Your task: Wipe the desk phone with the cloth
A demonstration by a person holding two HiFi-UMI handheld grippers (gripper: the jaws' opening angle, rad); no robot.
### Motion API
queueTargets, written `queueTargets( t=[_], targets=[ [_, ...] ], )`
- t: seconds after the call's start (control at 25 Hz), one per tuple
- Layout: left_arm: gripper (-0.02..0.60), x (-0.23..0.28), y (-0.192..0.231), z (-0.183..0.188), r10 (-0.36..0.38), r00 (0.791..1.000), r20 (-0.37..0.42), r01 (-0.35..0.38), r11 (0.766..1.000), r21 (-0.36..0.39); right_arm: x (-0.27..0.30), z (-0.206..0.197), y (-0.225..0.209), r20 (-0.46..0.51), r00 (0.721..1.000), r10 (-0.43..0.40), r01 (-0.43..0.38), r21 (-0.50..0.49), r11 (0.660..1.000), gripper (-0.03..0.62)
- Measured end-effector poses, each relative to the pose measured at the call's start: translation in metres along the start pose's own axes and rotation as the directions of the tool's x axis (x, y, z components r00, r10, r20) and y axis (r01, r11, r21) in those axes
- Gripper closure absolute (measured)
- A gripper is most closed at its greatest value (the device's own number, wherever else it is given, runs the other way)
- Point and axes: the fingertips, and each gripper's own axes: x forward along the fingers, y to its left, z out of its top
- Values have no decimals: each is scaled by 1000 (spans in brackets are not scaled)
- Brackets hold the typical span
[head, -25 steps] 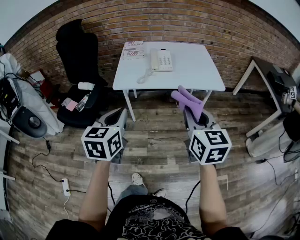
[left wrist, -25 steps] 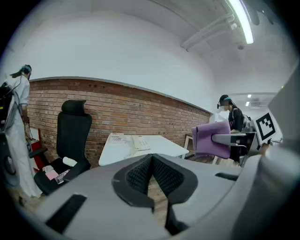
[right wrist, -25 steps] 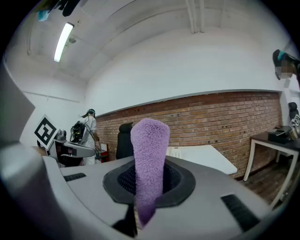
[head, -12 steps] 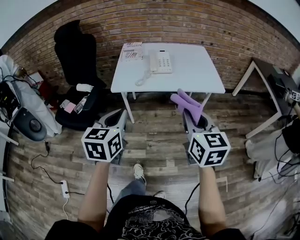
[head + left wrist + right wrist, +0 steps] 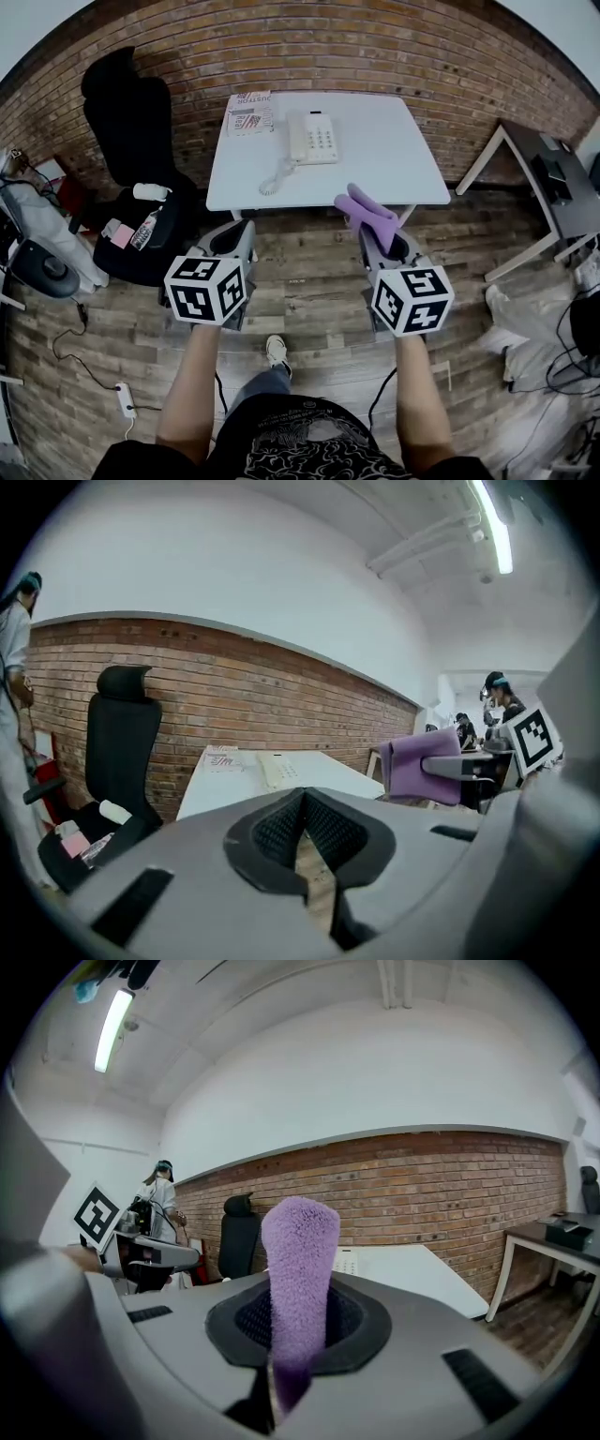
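Our right gripper (image 5: 382, 246) is closed on the purple cloth (image 5: 367, 212), which stands up out of its jaws. Our left gripper (image 5: 234, 240) is closed with nothing in it. The desk phone (image 5: 312, 138) lies on the white worktop (image 5: 389, 150), ahead of both grippers, well apart from them.

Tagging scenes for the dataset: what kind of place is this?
Probably an office or lab workspace: a white desk with a desk phone, a black office chair, and a second desk along the brick wall.
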Motion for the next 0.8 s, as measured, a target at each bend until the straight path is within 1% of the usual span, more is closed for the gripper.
queueTargets(
  t=[0.2,0.44,0.64,0.8],
  targets=[
    [575,35,31,17,-24,1000,-1,24,1000,-8,42,10,-6,-24,1000,-18,18,-2,1000,551],
    [575,66,55,37,-71,997,-9,71,997,5,80,27,-12,-39,998,-51,52,11,999,551],
    [575,86,80,47,-89,996,-12,89,996,-5,110,34,-8,-52,997,-64,65,7,998,551],
    [575,103,96,51,-116,993,-18,116,993,1,131,37,-10,-56,994,-89,90,15,996,551]
  ],
)
